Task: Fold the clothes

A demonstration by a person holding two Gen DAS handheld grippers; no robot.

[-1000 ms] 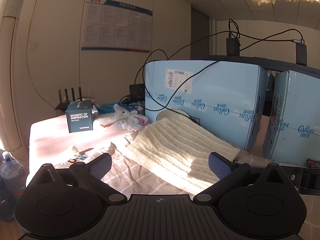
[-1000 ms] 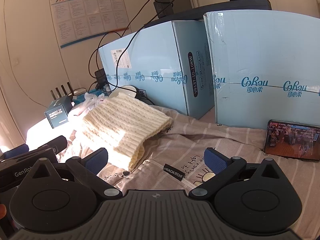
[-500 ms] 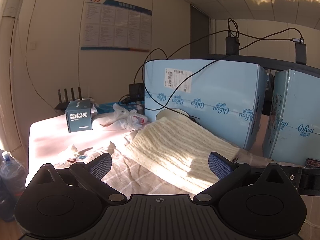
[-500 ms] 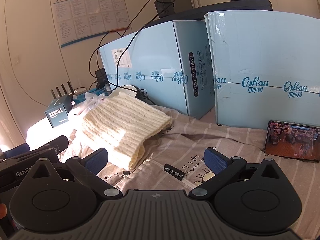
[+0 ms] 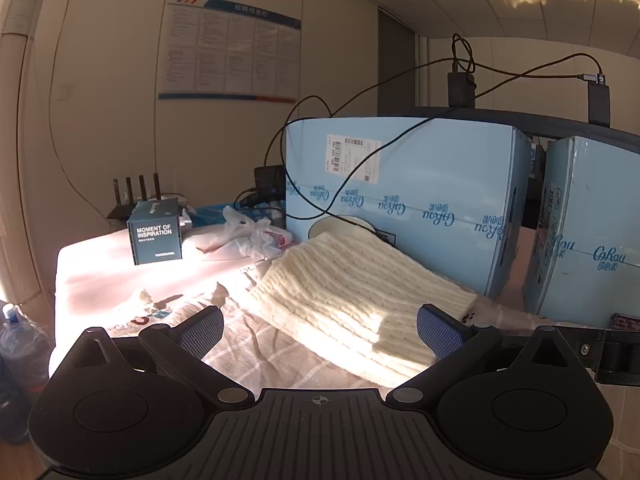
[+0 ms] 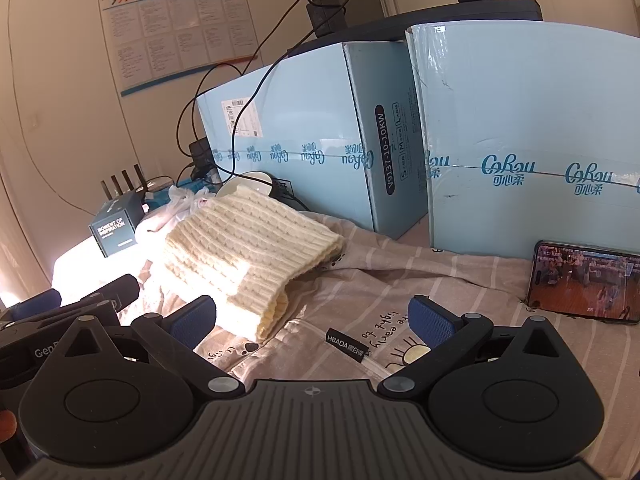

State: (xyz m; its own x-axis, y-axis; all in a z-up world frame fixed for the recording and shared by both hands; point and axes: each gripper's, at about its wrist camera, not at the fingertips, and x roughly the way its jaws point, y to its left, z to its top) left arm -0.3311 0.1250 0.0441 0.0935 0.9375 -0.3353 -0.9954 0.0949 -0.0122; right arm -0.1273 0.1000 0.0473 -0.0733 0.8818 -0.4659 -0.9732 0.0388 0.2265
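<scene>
Striped bedsheet [image 6: 400, 276], folded cream sweater [image 5: 352, 292], left gripper [image 5: 319, 328] and right gripper [image 6: 314, 320] level above it, spread wide, empty

Before me, sunlight falls across cream walls, a wall chart [image 5: 230, 48], and pale blue boxes [image 6: 304, 128].

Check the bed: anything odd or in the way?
Yes. A lit phone leans against the pale blue carton, standing on the striped garment still to be folded. The folded cream knit sweater overlaps that garment's other end.
</scene>
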